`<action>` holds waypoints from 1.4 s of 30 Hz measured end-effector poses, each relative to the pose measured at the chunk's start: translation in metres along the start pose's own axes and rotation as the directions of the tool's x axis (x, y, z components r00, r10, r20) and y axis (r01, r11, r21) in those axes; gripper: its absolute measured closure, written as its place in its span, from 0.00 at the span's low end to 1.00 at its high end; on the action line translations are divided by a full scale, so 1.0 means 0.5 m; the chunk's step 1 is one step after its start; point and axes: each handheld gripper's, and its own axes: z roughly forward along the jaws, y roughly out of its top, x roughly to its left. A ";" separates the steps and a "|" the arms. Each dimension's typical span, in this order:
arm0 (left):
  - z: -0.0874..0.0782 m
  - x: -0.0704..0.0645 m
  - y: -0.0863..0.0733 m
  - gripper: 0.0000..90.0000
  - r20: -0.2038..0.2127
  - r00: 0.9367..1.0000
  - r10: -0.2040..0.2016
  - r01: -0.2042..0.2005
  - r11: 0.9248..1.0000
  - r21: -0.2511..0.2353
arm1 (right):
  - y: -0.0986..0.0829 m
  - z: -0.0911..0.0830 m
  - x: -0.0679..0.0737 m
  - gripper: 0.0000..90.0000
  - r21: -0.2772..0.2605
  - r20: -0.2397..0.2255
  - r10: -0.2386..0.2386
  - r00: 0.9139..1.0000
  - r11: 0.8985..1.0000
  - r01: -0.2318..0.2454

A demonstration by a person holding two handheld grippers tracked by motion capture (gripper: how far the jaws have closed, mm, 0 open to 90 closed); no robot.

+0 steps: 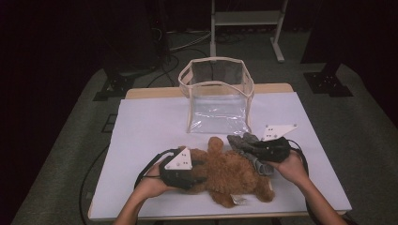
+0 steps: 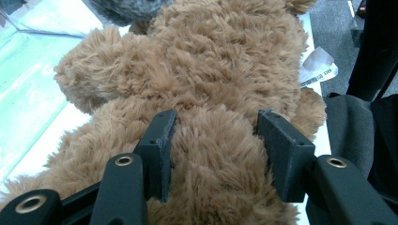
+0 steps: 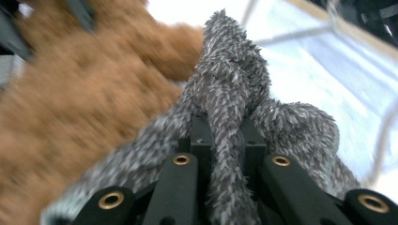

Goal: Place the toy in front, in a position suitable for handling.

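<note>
Partly blurred | left hand-held gripper (image 2: 213, 154) grasps brown teddy (image 2: 206, 79) | right hand-held gripper (image 3: 224, 154) pinches grey plush (image 3: 234, 89)

A shaggy brown teddy bear (image 1: 230, 176) lies flat across the near part of the white-covered desk (image 1: 141, 131), a white tag at its near edge. A grey fuzzy soft toy (image 1: 248, 147) rests against its far right side. A clear, cream-trimmed bag (image 1: 217, 93) stands open behind them.

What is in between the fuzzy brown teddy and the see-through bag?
Just bare white table cover, seen in the high view. The fluffy brown teddy bear lies in front of the clear plastic bag with cream trim.
</note>
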 end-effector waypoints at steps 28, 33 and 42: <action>-0.016 0.009 0.012 0.49 0.003 1.000 0.016 -0.015 1.000 -0.021 | 0.054 0.017 0.073 0.89 -0.035 -0.190 -0.053 0.980 0.998 0.047; -0.049 0.036 0.017 0.36 -0.057 0.998 -0.008 0.007 1.000 -0.010 | 0.031 0.009 0.072 0.90 -0.042 -0.197 -0.048 0.979 0.998 0.040; -0.014 0.024 -0.016 0.48 0.047 0.996 -0.080 0.081 0.997 -0.020 | 0.030 -0.012 0.066 0.89 -0.003 -0.178 -0.071 0.981 0.997 0.072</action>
